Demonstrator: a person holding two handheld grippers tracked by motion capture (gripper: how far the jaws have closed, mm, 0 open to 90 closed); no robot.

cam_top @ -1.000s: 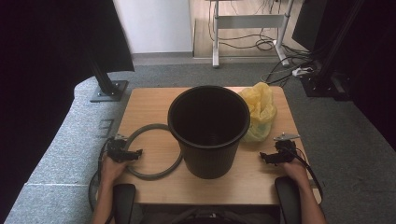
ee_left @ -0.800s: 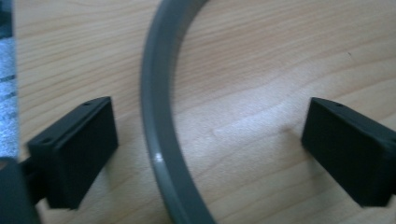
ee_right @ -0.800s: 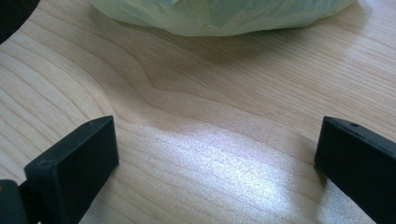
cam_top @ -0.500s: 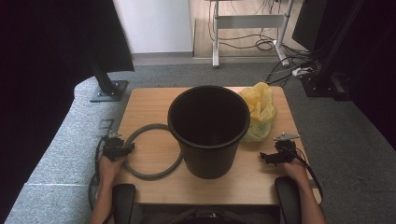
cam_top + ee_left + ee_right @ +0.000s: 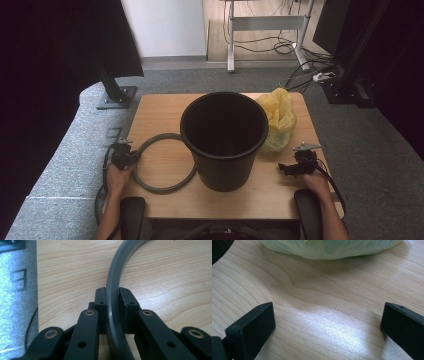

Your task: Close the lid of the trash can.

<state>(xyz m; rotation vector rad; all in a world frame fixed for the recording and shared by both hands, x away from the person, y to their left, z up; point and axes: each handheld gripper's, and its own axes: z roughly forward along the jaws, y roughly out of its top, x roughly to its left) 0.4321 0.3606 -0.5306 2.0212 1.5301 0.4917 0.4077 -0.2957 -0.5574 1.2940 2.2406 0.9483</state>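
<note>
From the high view, a thin grey ring [image 5: 162, 162] lies flat on the table [image 5: 160, 112], just left of the black bucket [image 5: 224, 137], whose wall hides the ring's right edge. The left tongs [image 5: 131, 158] sit at the ring's left rim, the hand [image 5: 117, 176] low behind them. The right tongs [image 5: 285, 168] rest right of the bucket, near a yellow bag [image 5: 277, 120].

In the left gripper view, the tongs [image 5: 113, 296] have just been closing and now pinch the ring's [image 5: 117, 272] band between their pads; the ring is cut off at the top.

In the right gripper view, the tongs [image 5: 328, 315] stand wide apart over bare table, holding nothing, with the bag [image 5: 329, 248] cropped above.
</note>
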